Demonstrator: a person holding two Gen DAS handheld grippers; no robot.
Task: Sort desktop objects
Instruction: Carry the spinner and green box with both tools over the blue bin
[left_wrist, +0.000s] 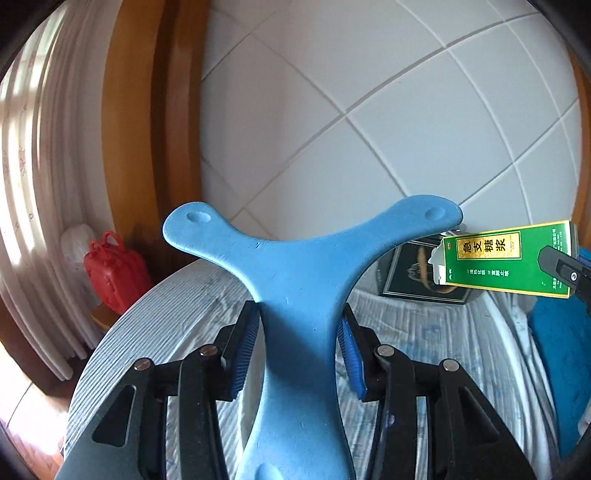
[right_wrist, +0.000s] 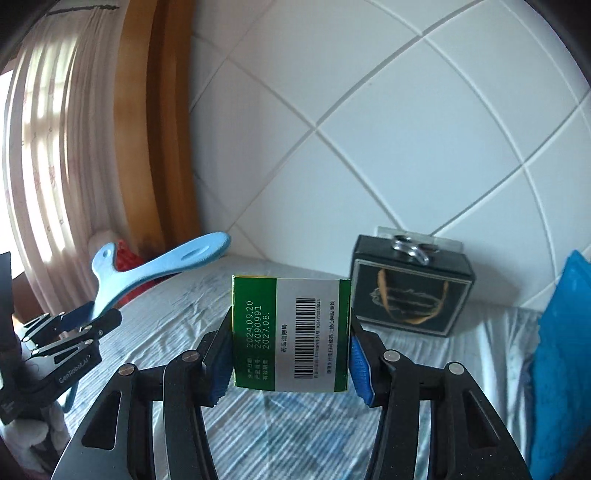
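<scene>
Left wrist view: the left gripper (left_wrist: 299, 339) holds a blue three-armed foam piece (left_wrist: 295, 258) by its stem, both blue pads pressed on its sides; two arms of the piece fan out above the fingers, clear of the table.
Right wrist view: the right gripper (right_wrist: 290, 347) is clamped on a green medicine box (right_wrist: 291, 332), pads on its two narrow sides, the barcode face toward the camera; its jaws are narrowed to the width of the box.
Box seen from the left: the green medicine box (left_wrist: 506, 260) hangs in the air toward the right edge of the view, with a black finger of the other gripper over its end.
Foam piece seen from the right: the blue three-armed foam piece (right_wrist: 162, 264) is raised above the left edge of the table.
Table: a striped cloth (right_wrist: 295, 424) covers the table; a dark gift box (right_wrist: 410, 295) stands at the far edge against the tiled wall (right_wrist: 369, 129), and a blue cloth (right_wrist: 561, 350) lies along the right edge.
Beyond the table: a red case (left_wrist: 110, 273) sits past the left edge, near the curtain (left_wrist: 40, 184).
Progress: both items appear picked up and lifted; neither is set down yet.
Left to do: by judgement, carrying each to its place and releasing it; no sorting bin is visible.
</scene>
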